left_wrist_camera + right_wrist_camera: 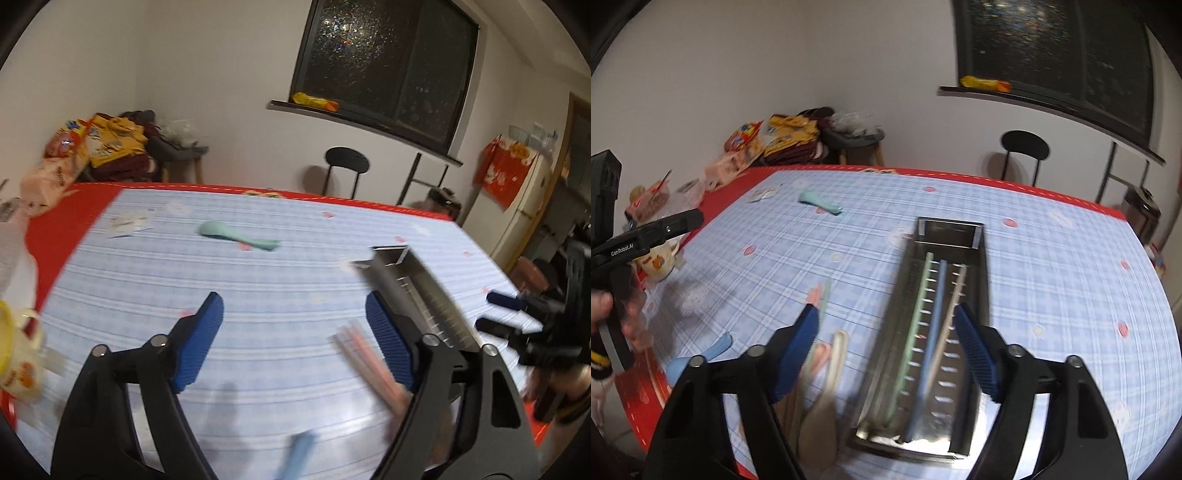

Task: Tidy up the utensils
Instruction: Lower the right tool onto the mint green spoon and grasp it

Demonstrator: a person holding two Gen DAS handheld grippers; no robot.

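A long steel tray (pixel 982 236) lies on the checked tablecloth and holds a green stick (pixel 916 325), a blue one (pixel 932 332) and a beige one (pixel 951 306). My right gripper (pixel 886 314) hovers open over the tray's left wall, with nothing gripped. Left of the tray lie a beige spoon (pixel 827 406), a pink utensil (pixel 820 354), a blue spoon (pixel 698 360) and thin pink and green sticks (pixel 822 295). My left gripper (pixel 295 302) is open and empty above bare cloth. Pink sticks (pixel 369 362) lie by its right finger. A mint spoon (pixel 240 236) rests farther back.
A yellow-rimmed printed mug (pixel 18 369) stands at the table's left edge, with snack bags (pixel 62 158) behind it. A black chair (pixel 345 162) stands beyond the far edge. The red table border (pixel 646 398) runs close on the left. A hand (pixel 600 306) shows at the left edge.
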